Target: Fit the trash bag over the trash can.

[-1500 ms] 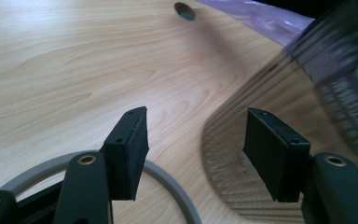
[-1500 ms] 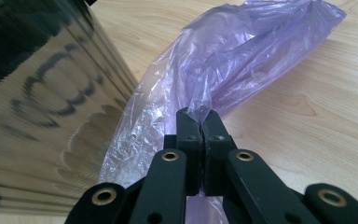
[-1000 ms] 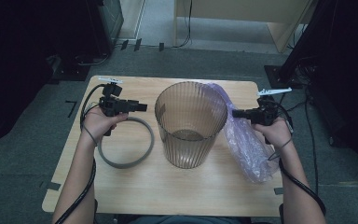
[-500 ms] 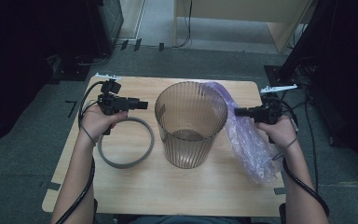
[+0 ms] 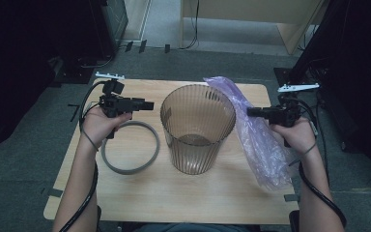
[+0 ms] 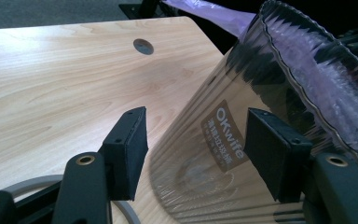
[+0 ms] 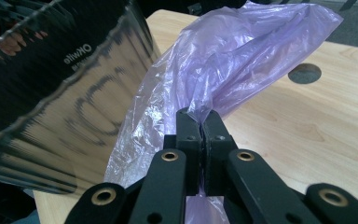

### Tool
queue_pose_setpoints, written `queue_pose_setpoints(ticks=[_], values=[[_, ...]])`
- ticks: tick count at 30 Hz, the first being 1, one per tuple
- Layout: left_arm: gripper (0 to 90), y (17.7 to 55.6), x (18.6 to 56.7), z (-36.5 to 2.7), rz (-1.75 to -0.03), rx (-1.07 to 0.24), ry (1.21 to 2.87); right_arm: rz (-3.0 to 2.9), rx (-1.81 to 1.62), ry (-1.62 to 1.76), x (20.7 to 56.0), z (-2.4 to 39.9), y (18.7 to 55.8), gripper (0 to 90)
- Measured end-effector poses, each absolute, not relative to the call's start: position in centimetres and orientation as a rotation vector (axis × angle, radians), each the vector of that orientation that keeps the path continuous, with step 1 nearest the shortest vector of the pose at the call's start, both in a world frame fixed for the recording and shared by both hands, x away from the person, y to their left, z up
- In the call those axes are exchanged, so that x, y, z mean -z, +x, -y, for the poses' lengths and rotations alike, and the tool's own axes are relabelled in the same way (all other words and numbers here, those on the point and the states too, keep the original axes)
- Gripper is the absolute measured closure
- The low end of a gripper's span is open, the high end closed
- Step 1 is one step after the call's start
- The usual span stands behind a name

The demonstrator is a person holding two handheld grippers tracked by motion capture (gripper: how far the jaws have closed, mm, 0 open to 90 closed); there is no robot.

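A ribbed, translucent brown plastic bin [image 5: 197,126] stands upright mid-table, its label visible on the wall of the bin [image 6: 223,140]. A thin purple plastic bag [image 5: 263,140] drapes to its right, one end lying over the bin's far rim. My right gripper [image 5: 249,112] is shut on a fold of the bag [image 7: 214,88], with the bin [image 7: 51,93] at the left of that view. My left gripper [image 5: 150,105] hovers left of the bin, jaws open and empty; its fingers [image 6: 129,147] frame the bin's wall without touching it.
A grey ring [image 5: 129,153] lies flat on the wooden table [image 5: 183,198] under my left hand; an arc of this ring [image 6: 32,184] shows by the left jaw. Cable holes dot the tabletop [image 7: 304,73]. Dark equipment and cables surround the table on the floor.
Both hands have risen slightly. The right gripper has lifted the bag's pinched fold a little higher beside the bin. The bin and the ring have not moved.
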State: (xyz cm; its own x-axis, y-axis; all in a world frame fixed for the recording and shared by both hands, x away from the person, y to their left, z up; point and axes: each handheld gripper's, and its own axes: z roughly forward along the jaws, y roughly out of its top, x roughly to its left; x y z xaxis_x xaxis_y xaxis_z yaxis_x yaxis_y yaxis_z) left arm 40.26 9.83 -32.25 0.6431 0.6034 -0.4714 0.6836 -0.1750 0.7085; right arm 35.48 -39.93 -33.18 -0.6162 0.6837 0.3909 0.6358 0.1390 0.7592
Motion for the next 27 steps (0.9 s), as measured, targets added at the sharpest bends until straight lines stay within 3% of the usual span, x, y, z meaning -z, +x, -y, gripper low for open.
queue_pose_setpoints(ticks=[27], values=[[38.9,38.6,29.9,-8.5,-0.960,0.140,1.853,-2.317,-1.592,1.136,28.1,38.8,32.2,88.7]])
